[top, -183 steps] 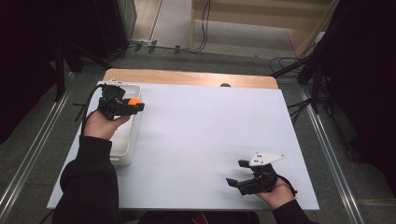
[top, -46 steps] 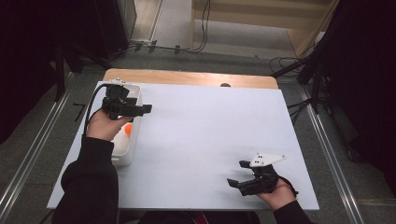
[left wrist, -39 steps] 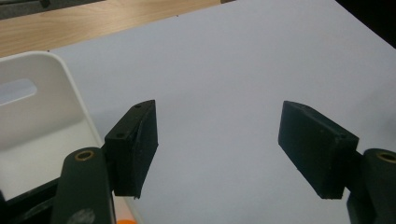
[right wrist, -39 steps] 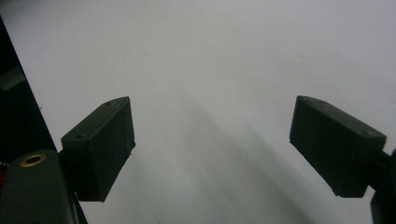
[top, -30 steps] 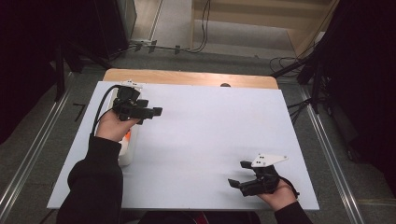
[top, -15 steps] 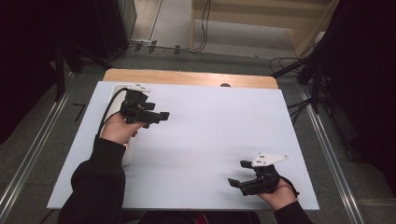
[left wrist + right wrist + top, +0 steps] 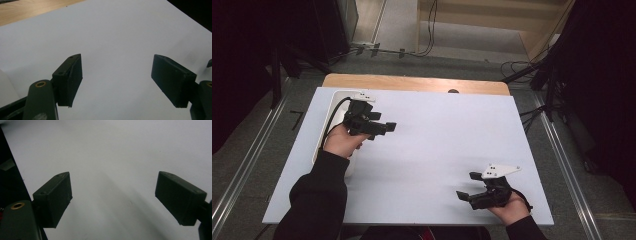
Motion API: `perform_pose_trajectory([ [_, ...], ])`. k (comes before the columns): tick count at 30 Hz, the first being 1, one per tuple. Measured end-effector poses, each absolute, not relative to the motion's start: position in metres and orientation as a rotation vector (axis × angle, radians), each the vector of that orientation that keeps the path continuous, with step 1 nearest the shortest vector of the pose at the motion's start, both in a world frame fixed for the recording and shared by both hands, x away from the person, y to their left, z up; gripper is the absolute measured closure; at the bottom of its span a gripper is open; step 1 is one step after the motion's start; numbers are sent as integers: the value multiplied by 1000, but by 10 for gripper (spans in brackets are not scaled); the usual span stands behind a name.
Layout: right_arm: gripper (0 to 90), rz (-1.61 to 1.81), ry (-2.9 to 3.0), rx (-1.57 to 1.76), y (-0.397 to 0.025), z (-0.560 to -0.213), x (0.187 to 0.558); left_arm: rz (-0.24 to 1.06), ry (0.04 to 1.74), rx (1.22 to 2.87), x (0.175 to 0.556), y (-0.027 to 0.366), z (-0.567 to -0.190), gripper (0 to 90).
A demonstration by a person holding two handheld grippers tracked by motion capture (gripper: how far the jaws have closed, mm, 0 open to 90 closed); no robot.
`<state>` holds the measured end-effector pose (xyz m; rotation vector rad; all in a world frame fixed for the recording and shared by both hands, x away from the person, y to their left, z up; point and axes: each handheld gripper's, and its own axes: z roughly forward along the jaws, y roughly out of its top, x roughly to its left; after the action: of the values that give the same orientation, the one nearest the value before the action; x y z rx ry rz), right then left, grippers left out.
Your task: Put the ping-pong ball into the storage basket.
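Left gripper [image 7: 384,128] has shifted away from the white tray [image 7: 328,111] toward the table middle since half a second ago; six seconds ago it held an orange thing over the tray, now nothing sits between its jaws. In the left gripper view the left gripper [image 7: 117,77] stands wide apart, bare white table top [image 7: 120,37] between the jaws, wooden edge [image 7: 30,11] far ahead at upper left. Tray lies behind and to the left of the left gripper, partly under the left hand [image 7: 343,141] and sleeve [image 7: 314,200]; what lies in the tray cannot be told, the hand covers it. Cable [image 7: 333,114] loops from the gripper back over the tray. Right gripper [image 7: 467,187] rests near the table's near right corner, well apart from the tray and the left gripper, grey plate [image 7: 499,170] on top. Right gripper view: right gripper [image 7: 113,195] spread wide, empty, plain white surface under it.
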<state>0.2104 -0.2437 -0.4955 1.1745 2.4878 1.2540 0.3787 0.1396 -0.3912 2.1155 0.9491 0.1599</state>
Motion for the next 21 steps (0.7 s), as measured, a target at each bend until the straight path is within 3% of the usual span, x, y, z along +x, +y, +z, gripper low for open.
perform_pose_trajectory([
  [21, 127, 1253, 2489, 1173, -244, -495, 210, 123, 879, 2130, 352, 134, -403, 255],
])
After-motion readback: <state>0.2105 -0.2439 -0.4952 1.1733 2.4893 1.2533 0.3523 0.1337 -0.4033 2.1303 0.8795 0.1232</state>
